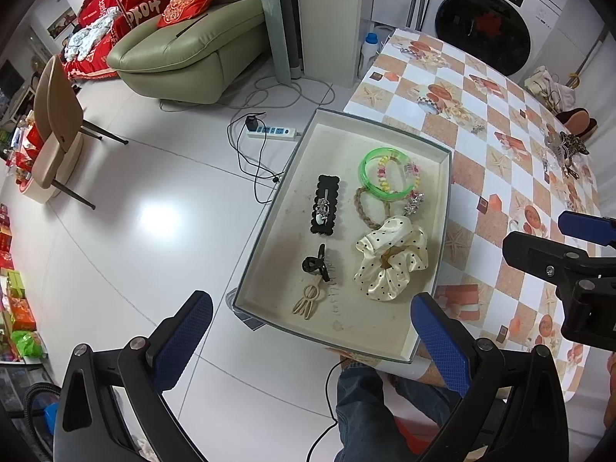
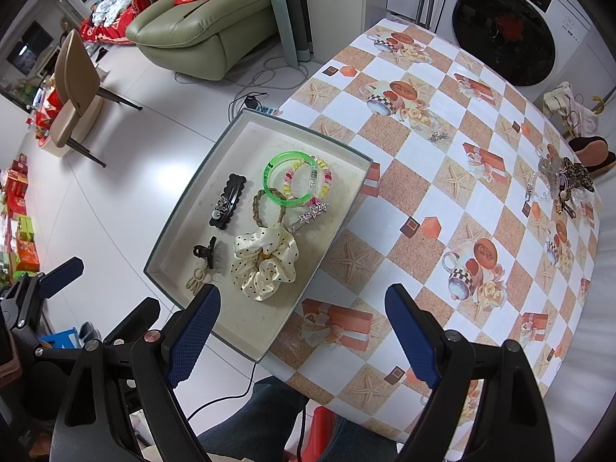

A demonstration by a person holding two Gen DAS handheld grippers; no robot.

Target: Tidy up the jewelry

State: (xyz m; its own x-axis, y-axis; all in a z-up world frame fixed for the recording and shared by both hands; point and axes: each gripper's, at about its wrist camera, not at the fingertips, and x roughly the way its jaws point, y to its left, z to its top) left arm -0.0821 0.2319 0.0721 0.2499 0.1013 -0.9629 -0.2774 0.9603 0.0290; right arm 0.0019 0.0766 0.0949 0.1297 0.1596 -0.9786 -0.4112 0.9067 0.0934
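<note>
Left gripper [image 1: 312, 331] hangs over the tray [image 1: 442, 200], jaws wide and empty. In the tray on the desk [image 2: 442, 177]: black barrette [image 2: 228, 201] lying long axis one-to-seven o'clock, green bangle [image 2: 287, 181] at twelve, polka-dot scrunchie [image 2: 265, 261] at five. Right gripper [image 2: 302, 331], jaws spread, empty.

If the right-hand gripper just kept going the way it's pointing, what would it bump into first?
Probably the bare tablecloth just right of the tray. The right gripper is open and empty, and nothing lies between its fingers and that patch, though depth is hard to judge here.
</note>
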